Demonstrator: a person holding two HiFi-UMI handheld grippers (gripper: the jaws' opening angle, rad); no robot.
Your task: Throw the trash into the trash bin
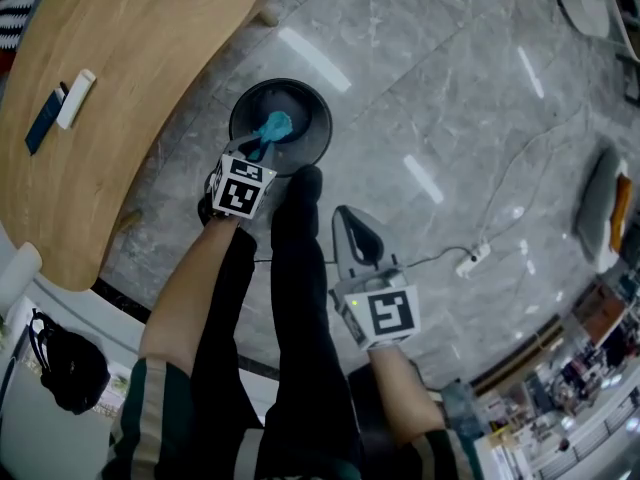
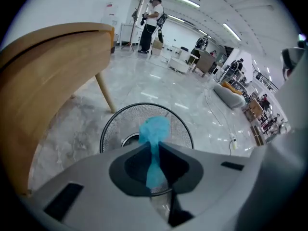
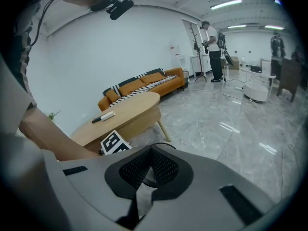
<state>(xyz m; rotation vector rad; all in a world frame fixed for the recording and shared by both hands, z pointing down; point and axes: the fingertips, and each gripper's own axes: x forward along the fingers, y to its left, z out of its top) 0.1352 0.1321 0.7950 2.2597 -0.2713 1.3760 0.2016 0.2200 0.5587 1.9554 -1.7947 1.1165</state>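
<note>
The black wire-mesh trash bin (image 1: 305, 128) stands on the grey marble floor beside the wooden table. A crumpled blue piece of trash (image 1: 273, 127) hangs over the bin's opening, pinched by my left gripper (image 1: 261, 148), which points steeply down. In the left gripper view the blue trash (image 2: 155, 129) sticks out past the shut tips of the left gripper (image 2: 155, 147), with the bin's rim (image 2: 120, 114) right below. My right gripper (image 1: 344, 218) hovers to the right of the bin, shut and holding nothing; in its own view the right gripper (image 3: 151, 151) meets at the tips.
The curved wooden table (image 1: 100, 98) carries a dark blue and a white object at its left. My legs in black trousers (image 1: 300, 298) stand just below the bin. A power strip with cable (image 1: 472, 260) lies on the floor to the right. A black bag (image 1: 70, 368) sits lower left.
</note>
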